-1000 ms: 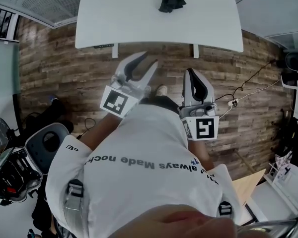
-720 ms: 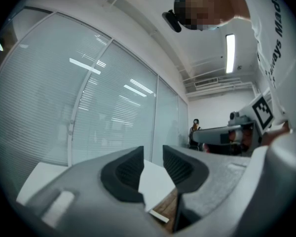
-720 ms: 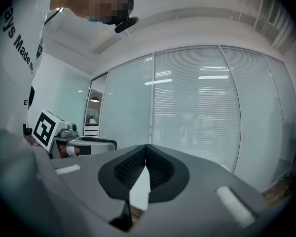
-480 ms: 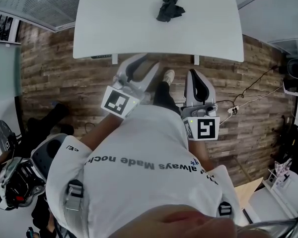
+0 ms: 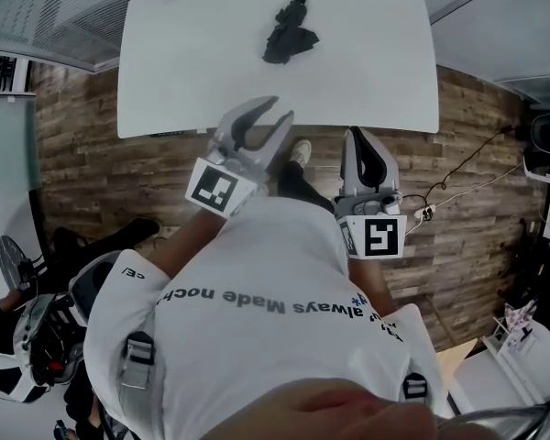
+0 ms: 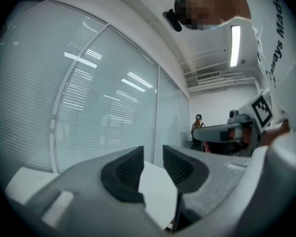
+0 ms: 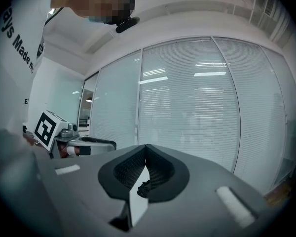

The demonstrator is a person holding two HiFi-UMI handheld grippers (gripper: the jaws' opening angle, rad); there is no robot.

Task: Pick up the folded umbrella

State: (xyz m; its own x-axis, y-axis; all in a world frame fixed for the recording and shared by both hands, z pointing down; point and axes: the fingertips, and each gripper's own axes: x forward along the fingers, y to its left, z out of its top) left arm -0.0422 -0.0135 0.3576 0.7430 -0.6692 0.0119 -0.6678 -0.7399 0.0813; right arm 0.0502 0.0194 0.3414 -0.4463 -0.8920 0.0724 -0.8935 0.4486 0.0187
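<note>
Both empty: left gripper has its jaws apart, right gripper has them pressed together; umbrella lies far across the table.

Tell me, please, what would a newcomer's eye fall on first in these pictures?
First, the black folded umbrella, lying alone toward the far side of the white table in the head view. Next, the two claws held out in front of the person's white shirt: the left claw with its jaws apart, the right claw shut, both empty and well short of the umbrella.
</note>
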